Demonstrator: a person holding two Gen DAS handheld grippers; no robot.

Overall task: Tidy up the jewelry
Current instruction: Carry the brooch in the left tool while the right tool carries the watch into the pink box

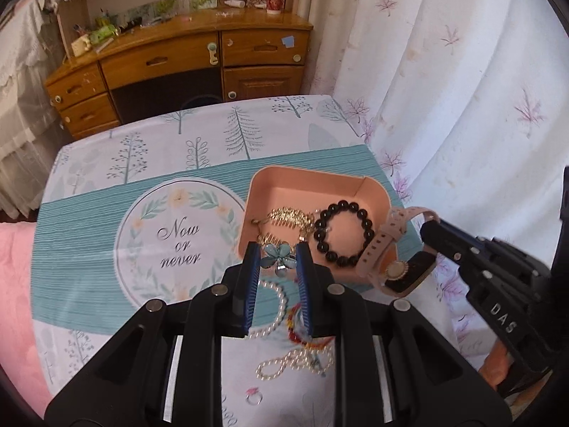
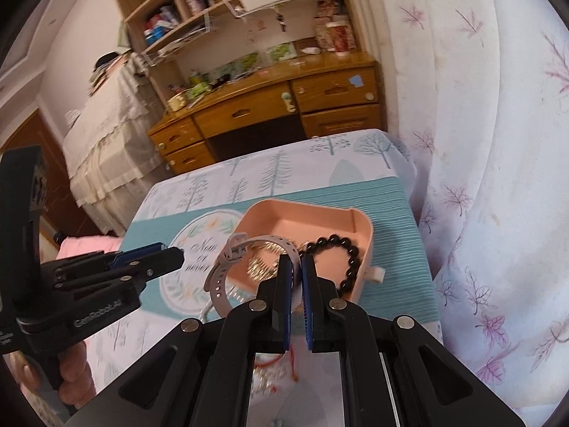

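Note:
A pink tray (image 1: pixel 373 192) (image 2: pixel 366 235) on the table holds a black bead bracelet (image 1: pixel 343 233) (image 2: pixel 346 252) and gold chain jewelry (image 1: pixel 284 219) (image 2: pixel 259 263). My left gripper (image 1: pixel 275 261) is shut on a blue flower ornament (image 1: pixel 277 259) at the tray's near left corner. My right gripper (image 2: pixel 297 267) is shut on a pink watch (image 1: pixel 387 249), its strap (image 2: pixel 227 267) looping left, held over the tray's near right edge. A pearl strand (image 1: pixel 274 316), a red woven bracelet (image 1: pixel 302 334) and a small ring (image 1: pixel 253 396) lie on the cloth near me.
The table wears a tree-print cloth and a teal mat (image 1: pixel 89 235) reading "Now or never". A wooden desk (image 1: pixel 185 60) with clutter stands beyond. A leaf-print curtain (image 1: pixel 462 89) hangs on the right. A pink cloth (image 1: pixel 14 284) lies at the left.

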